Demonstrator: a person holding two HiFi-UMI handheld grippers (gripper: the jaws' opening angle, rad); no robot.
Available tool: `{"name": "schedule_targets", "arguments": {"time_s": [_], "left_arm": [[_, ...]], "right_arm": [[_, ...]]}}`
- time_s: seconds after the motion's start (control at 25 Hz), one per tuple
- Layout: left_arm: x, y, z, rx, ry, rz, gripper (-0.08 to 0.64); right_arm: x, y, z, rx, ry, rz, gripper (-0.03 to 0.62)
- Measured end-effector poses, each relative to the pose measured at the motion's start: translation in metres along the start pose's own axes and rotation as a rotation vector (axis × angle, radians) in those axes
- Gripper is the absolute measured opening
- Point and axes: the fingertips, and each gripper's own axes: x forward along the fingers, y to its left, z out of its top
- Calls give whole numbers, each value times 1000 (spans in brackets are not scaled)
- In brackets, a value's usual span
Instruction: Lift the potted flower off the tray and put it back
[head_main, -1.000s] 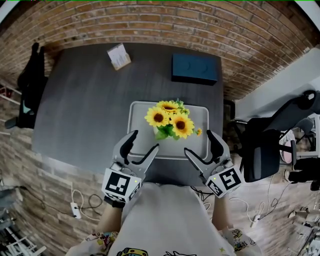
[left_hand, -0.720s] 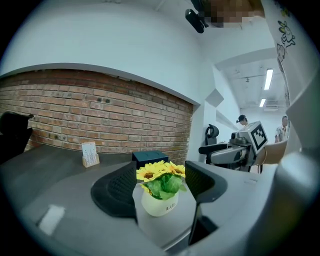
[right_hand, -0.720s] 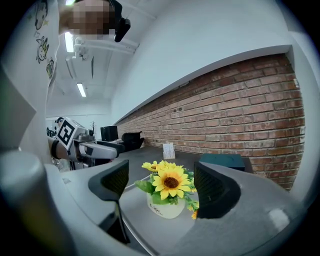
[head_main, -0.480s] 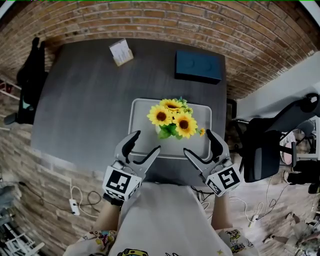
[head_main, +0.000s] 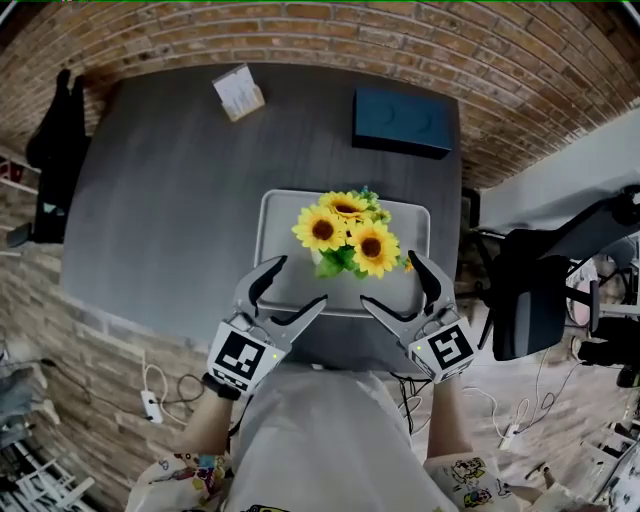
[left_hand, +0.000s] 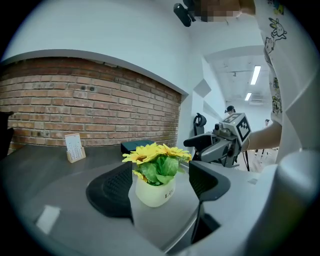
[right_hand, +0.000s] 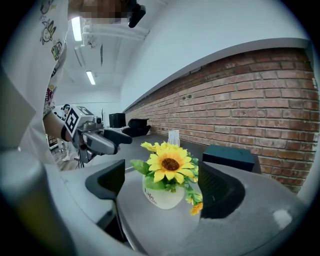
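While potted flower (head_main: 346, 234) is sitting on tray (head_main: 283, 212): reach step.
Left claw (head_main: 298, 281), right claw (head_main: 390, 279) are hovering short, jaws just opening wider, empty; next, gripping it.

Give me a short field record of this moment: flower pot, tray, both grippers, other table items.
potted sunflowers: upright on tray, untouched
tray: grey, at near edge of table
left gripper: open, jaws just widened, nothing between them, short of potted sunflowers
right gripper: open, jaws just widened, nothing between them, short of potted sunflowers
far side: card stand, dark blue box
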Motion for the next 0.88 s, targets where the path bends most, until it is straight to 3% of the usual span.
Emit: {"name": "schedule_targets", "arguments": {"time_s": [0.24,0.6,0.88], "left_arm": [[7,0,-24,19,38,-42,380],[28,8,-59,-16,75,-71,391],[44,9,-66,4,71,-113,394]], "right_arm": [[11,-1,-16,5,6,26,460],[37,-1,-46,-9,41,54,460],[51,-3,-59,-4,37,86,460]]}}
